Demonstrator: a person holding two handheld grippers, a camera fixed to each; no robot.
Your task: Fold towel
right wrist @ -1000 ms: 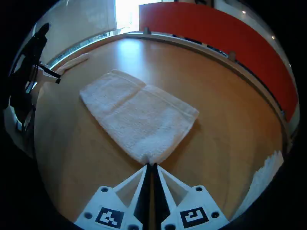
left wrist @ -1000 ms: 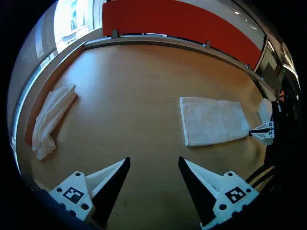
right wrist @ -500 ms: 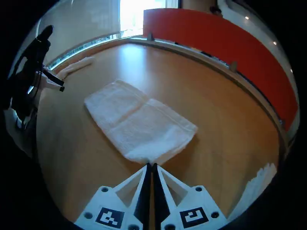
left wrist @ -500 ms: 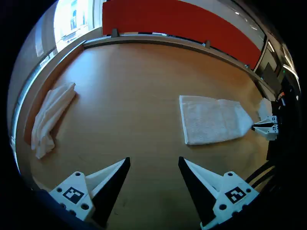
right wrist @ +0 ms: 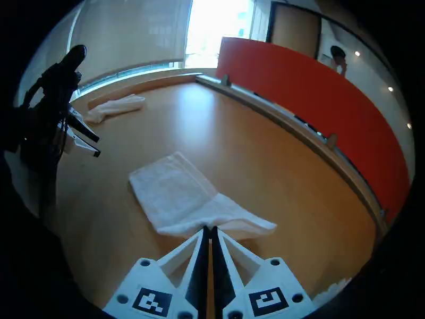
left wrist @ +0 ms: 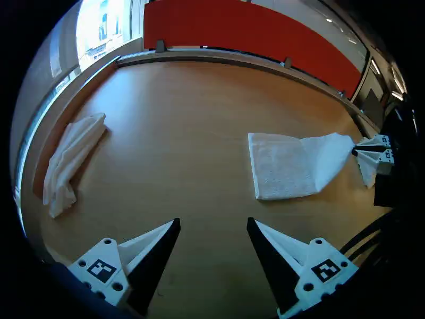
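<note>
A white towel point(left wrist: 289, 165) lies half-folded on the wooden table point(left wrist: 180, 133). My right gripper point(right wrist: 209, 229) is shut on the towel point(right wrist: 180, 199) at its near corner and holds that end raised off the table. In the left gripper view the right gripper point(left wrist: 355, 152) appears at the far right with the lifted corner pinched in it. My left gripper point(left wrist: 213, 222) stands open low over the table's near part, well left of the towel, with nothing between its fingers. The right gripper view has the left gripper point(right wrist: 94, 146) at the left, held by a dark hand.
A second white towel point(left wrist: 69, 159) lies crumpled by the table's left edge, seen too as a white towel point(right wrist: 114, 106) at the far side. A red panel point(left wrist: 249, 32) runs along the table's back edge. More white cloth point(left wrist: 367, 170) hangs behind the right gripper.
My right gripper has risen with the towel's corner, lifting that end off the table and drawing it up and back. The left gripper has stayed where it was.
</note>
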